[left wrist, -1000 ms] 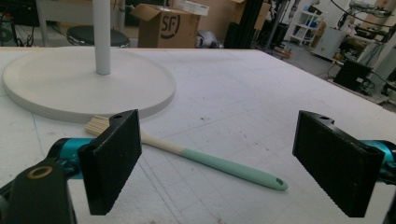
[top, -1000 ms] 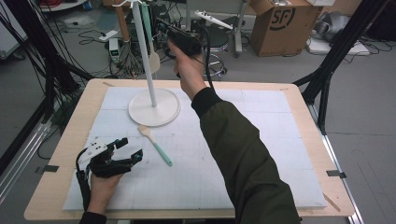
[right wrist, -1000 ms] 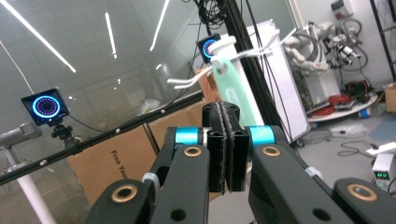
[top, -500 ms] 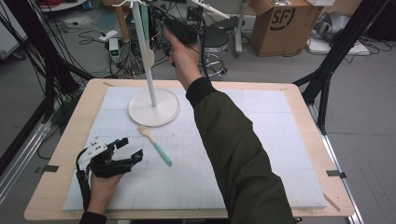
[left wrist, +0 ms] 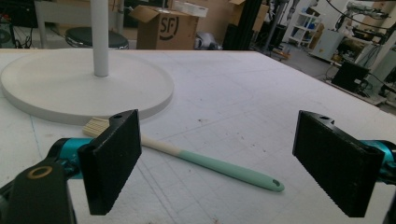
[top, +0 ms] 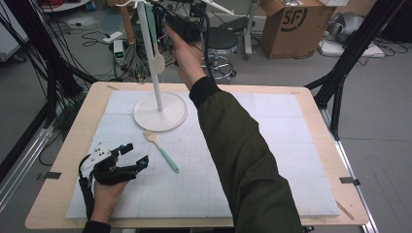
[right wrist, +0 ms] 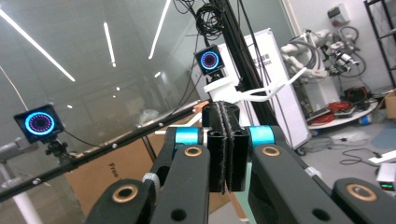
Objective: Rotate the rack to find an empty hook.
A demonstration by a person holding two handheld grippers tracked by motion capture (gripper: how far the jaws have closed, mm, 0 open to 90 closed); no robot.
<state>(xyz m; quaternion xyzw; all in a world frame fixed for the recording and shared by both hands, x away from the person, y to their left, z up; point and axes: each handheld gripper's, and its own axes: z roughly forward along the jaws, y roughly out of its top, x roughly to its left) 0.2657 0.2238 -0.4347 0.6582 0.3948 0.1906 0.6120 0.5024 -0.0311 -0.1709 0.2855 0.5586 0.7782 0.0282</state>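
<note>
At the near left of the table (top: 58,194), the left gripper (top: 130,154) rests in the person's hand on the white mat (top: 291,145), its jaws spread wide with nothing between them. Just to its right a spatula (top: 163,150) with a wooden blade and mint green handle lies flat on the mat, just near of the round base of a white stand (top: 160,110). A second spatula (top: 154,48) hangs along the stand's pole. Right of the pole, high at the far side, the right gripper (right wrist: 224,154) has its jaws pressed together beside the hanging spatula's top; whether they pinch it I cannot tell.
</note>
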